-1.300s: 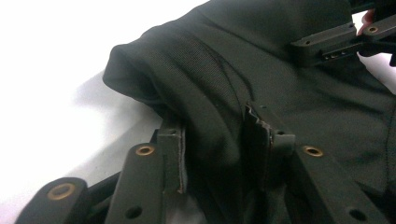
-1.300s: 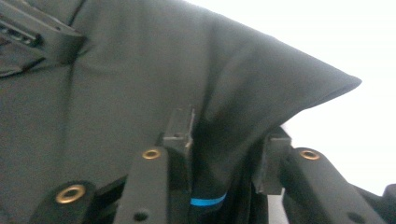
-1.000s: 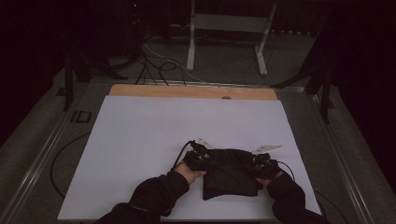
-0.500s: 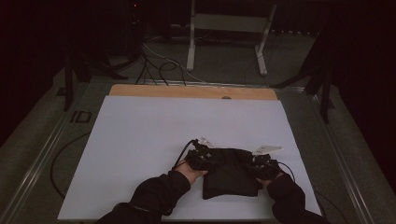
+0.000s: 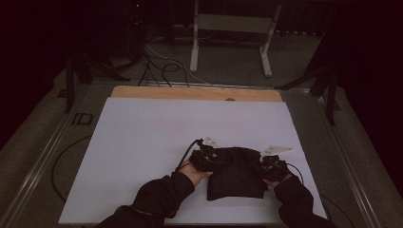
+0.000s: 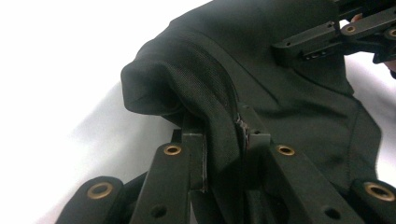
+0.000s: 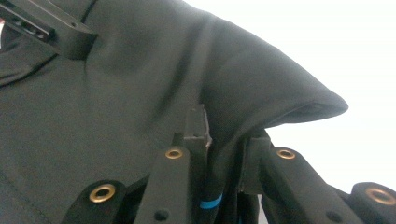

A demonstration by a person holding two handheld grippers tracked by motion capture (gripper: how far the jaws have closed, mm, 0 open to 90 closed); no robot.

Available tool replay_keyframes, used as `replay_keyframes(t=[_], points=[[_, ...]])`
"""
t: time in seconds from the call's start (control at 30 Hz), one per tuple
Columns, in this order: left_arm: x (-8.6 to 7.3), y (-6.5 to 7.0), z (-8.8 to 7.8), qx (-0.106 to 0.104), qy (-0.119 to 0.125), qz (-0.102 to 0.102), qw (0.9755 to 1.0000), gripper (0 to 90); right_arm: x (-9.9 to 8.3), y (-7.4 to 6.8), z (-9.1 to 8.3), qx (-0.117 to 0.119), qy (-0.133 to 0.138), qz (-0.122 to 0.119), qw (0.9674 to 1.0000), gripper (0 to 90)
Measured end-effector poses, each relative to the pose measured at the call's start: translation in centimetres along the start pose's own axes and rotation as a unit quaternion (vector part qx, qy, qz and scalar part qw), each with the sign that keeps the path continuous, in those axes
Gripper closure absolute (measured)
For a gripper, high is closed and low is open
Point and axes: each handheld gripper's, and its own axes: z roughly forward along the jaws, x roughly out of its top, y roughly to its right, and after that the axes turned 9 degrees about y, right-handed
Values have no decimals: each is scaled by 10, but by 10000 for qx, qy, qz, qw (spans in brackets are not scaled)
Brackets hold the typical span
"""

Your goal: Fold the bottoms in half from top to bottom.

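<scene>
White tabletop (image 5: 142, 156), dark room, cables on floor behind. My left tongs (image 6: 223, 140) and right tongs (image 7: 223, 135) nearly closed, each pinching a fold of black cloth (image 5: 237, 173) lying between them.

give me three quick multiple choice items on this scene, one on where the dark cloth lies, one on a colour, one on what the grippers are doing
1. The dark cloth lies on the white sheet:
A. at the far left corner
B. at the near edge, right of centre
C. on the wooden strip

2. The cloth is:
A. black
B. red
C. yellow

3. The left gripper and right gripper are:
A. open above the cloth
B. both pinching cloth
C. lying loose on the table

Answers: 1 B, the high view shows it by the person's hands. 2 A, dark in every view. 3 B, each gripper view shows a fold squeezed between the jaws.
</scene>
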Motion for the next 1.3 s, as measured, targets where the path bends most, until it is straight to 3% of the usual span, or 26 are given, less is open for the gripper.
replay_keyframes(t=[0.5, 1.3], points=[[15, 4, -15, -10, 240, 60, 9997, 781, 18, -1, -11, -74, 207, -98, 9997, 777], [30, -12, -50, 178, 471, 84, 9987, 785, 55, -12, -5, -14, 515, -390, 9979, 778]])
